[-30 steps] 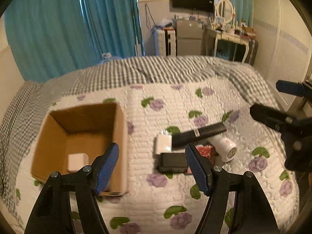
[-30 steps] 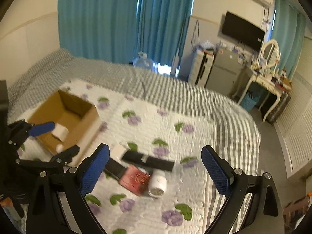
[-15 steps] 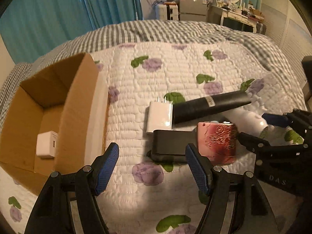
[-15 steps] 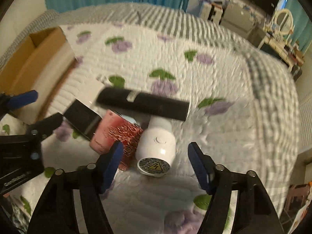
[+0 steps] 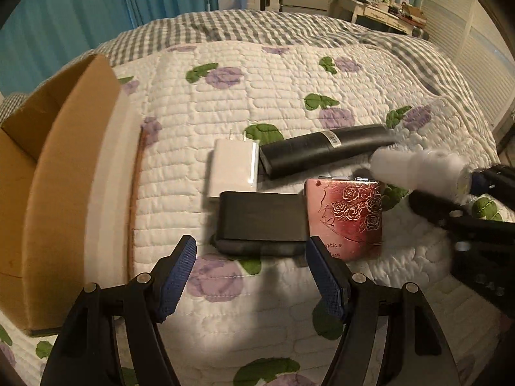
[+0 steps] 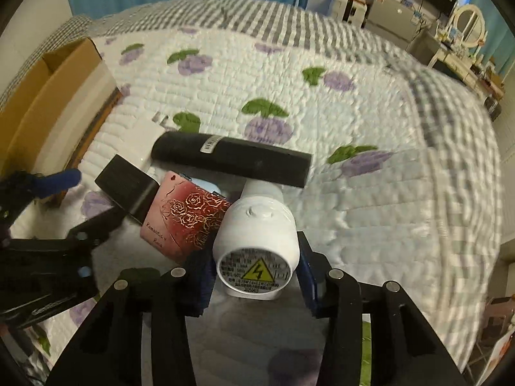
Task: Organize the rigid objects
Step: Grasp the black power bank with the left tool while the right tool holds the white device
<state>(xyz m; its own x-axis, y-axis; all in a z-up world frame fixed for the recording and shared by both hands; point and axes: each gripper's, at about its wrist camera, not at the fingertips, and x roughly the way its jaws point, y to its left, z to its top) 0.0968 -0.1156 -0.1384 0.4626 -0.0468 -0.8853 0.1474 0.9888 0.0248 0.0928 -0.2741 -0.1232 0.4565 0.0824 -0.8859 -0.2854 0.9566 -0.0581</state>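
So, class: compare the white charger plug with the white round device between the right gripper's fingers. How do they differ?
The charger plug is a flat block with prongs; the round device is cylindrical, with a yellow warning label on its end. The plug lies untouched on the quilt; the device sits between the right gripper's closed fingers. Both are white.

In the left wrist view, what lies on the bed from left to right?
cardboard box → white charger → black case → pink rose-patterned case → white cylinder between the right gripper's jaws. The black remote spans several of these, so it is left out.
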